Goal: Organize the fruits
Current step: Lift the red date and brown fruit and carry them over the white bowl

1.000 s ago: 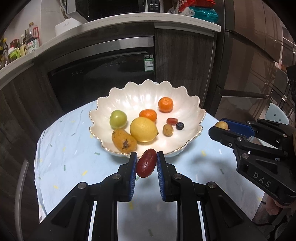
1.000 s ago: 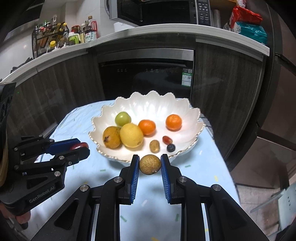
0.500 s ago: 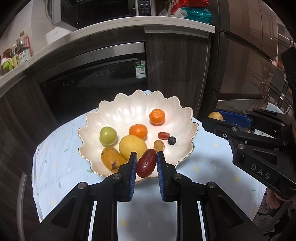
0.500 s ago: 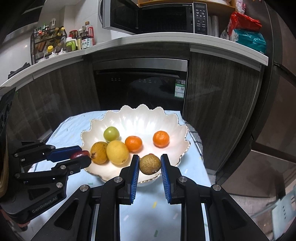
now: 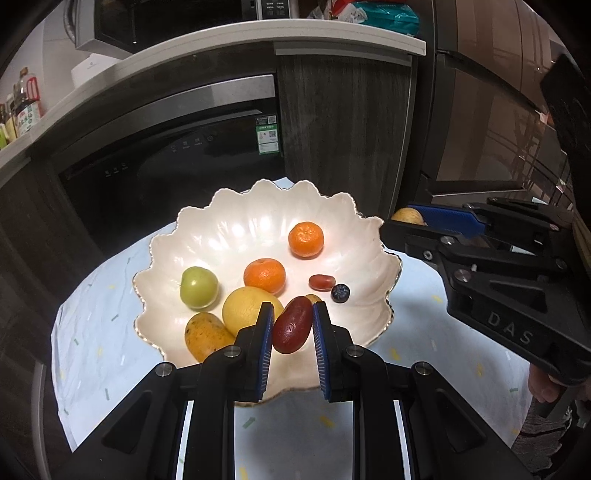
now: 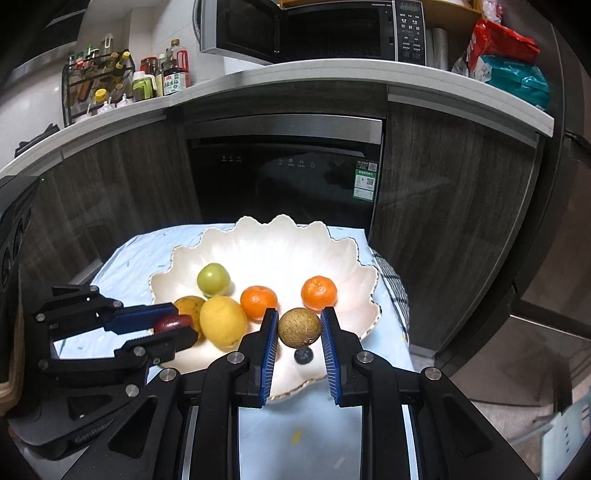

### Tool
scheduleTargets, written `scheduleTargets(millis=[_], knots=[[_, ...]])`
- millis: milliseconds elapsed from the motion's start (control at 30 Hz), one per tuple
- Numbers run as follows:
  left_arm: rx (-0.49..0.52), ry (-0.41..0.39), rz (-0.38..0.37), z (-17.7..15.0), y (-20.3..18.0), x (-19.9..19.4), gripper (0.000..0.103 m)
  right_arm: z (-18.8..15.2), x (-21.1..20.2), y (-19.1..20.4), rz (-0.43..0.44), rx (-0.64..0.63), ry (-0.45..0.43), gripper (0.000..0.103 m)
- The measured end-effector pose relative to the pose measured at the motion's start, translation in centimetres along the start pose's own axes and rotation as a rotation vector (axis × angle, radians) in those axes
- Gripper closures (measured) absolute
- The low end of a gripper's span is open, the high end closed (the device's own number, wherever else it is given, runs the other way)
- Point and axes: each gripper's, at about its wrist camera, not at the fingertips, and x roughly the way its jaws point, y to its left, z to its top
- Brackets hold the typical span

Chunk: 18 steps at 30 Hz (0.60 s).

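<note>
A white scalloped bowl point(image 5: 258, 229) point(image 6: 280, 251) stands on a small table with a pale blue cloth point(image 5: 92, 332). It holds two oranges point(image 5: 306, 239), a lemon point(image 5: 247, 309), a green fruit point(image 5: 198, 287), a mango point(image 5: 205, 336), a small red fruit point(image 5: 322, 282) and a blueberry point(image 5: 340, 292). My left gripper point(image 5: 291, 325) is shut on a dark red oblong fruit point(image 5: 292, 325) above the bowl's near side. My right gripper point(image 6: 299, 328) is shut on a round brown fruit point(image 6: 299, 328) above the bowl's near right; it also shows in the left wrist view point(image 5: 410, 218).
A dark built-in oven point(image 6: 288, 177) and wood cabinets stand just behind the table. A counter above carries a microwave point(image 6: 306, 29), bottles point(image 6: 173, 74) and snack bags point(image 6: 509, 62). A checked cloth point(image 6: 395, 288) hangs at the table's right edge.
Both grippers have moved forward with their fruits, from before the bowl's near rim to over the bowl. The fruits in the bowl have not moved.
</note>
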Motion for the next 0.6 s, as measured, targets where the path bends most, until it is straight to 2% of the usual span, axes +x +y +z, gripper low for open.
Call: scheduleTargets(millis=[600], knots=[[0.026,0.054,-0.049,0.9,-0.1,4.5,0.081,1.0,6.0,-2.5,0.005,0.025,0.051,0.078]])
